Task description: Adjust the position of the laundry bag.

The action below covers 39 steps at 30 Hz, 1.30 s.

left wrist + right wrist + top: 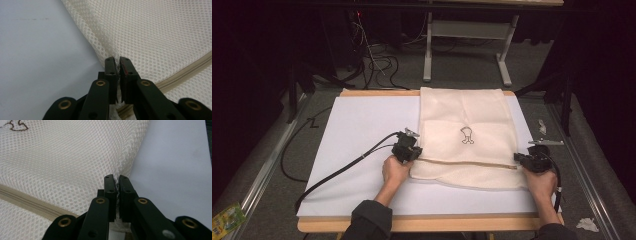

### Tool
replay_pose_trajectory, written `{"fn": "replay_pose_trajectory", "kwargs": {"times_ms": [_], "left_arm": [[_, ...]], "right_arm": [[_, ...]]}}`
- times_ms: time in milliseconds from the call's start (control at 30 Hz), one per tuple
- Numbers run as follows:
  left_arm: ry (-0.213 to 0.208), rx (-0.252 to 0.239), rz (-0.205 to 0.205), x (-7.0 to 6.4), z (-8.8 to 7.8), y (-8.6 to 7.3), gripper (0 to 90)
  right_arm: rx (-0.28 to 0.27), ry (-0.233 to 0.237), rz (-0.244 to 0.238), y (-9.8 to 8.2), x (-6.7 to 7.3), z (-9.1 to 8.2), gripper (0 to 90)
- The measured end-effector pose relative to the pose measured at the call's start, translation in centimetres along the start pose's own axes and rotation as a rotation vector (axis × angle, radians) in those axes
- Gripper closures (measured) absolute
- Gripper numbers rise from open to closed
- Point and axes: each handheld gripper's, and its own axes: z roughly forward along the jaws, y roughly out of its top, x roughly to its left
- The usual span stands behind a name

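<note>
While the mesh bag (467, 140) lies flat on the white table (362, 150) | high view: drawn emblem (467, 135) | left gripper (118, 65) and right gripper (117, 183) each pinch a side edge | hands low, level.

left gripper (117, 62) fingers clamped on mesh bag (160, 37) edge — zipper (185, 72) just right — white table (37, 62) left

Bright tabletop, dark surroundings; slightly soft focus

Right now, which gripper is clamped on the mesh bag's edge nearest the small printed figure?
The right gripper: its view shows the figure on the mesh bag; the left gripper pinches the opposite edge.
</note>
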Motion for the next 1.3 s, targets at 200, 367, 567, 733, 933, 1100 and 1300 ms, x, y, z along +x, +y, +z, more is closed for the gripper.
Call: {"fn": "replay_pose_trajectory", "kwargs": {"times_ms": [200,367,567,733,933,1100,1300], "left_arm": [[-0.013,-0.047,0.014,0.1,-1.1,0.4,87.5],[-0.011,-0.076,0.019,0.3,-2.0,0.7,87.6],[-0.005,-0.101,0.030,0.6,-3.1,0.9,87.7],[0.005,-0.115,0.030,1.1,-3.9,0.8,87.6],[0.014,-0.122,0.025,1.7,-4.8,0.6,87.6],[0.040,-0.132,0.035,2.2,-5.4,0.2,87.6],[0.034,-0.140,0.013,3.1,-6.2,-0.3,87.6]], "right_arm": [[-0.036,0.007,-0.016,0.1,0.1,-0.6,88.9],[-0.049,0.016,-0.026,0.2,0.3,-0.9,88.9],[-0.061,0.027,-0.043,0.4,0.7,-0.9,88.9],[-0.072,0.045,-0.061,0.5,1.5,-1.0,88.9],[-0.087,0.062,-0.070,1.0,2.1,-1.2,88.9],[-0.095,0.074,-0.091,1.2,2.9,-1.0,88.9],[-0.106,0.097,-0.097,1.4,3.7,-0.9,88.9]]}}
